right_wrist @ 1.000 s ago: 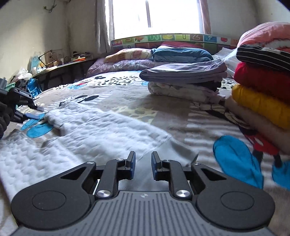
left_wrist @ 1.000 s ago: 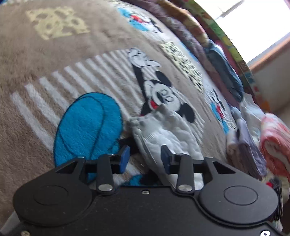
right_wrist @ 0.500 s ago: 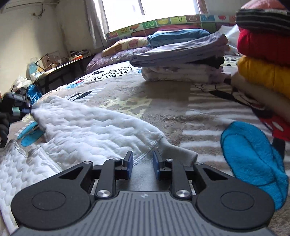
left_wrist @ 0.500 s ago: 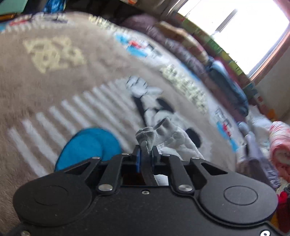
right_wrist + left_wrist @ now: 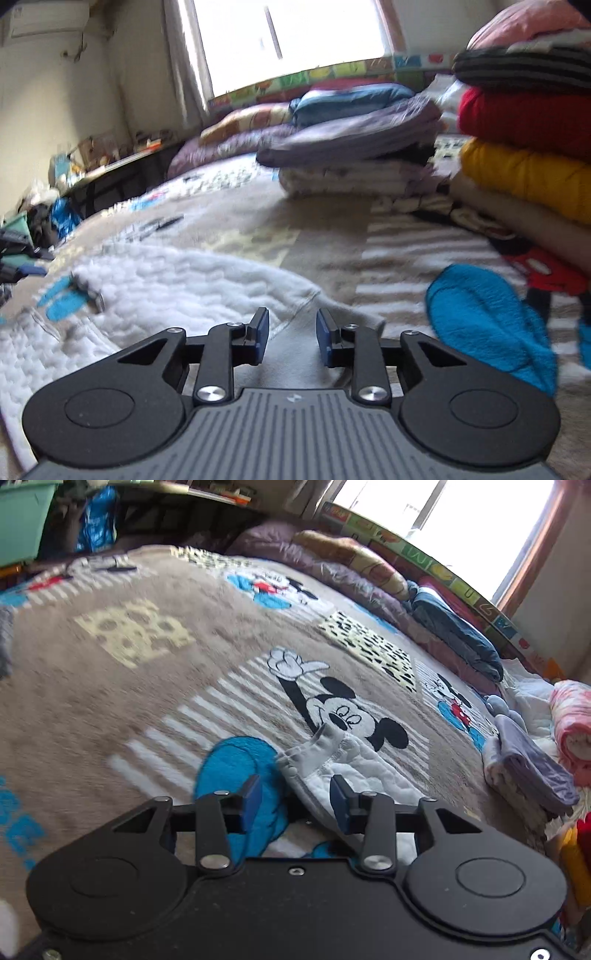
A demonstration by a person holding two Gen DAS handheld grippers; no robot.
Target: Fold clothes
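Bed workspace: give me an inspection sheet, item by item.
Surface: cartoon-print blanket covering the bed.
Job's things: white quilted garment spread flat, grey cuff at one end.
Clutter: folded stack of striped, red, yellow and beige items; lilac folded pile; bedding along the window side.
Grippers: left gripper opening, cuff lies between its jaws, not pinched; right gripper opening over grey fabric, not pinched.
Cables: nothing seen.
Surroundings: bright window, cluttered desk.
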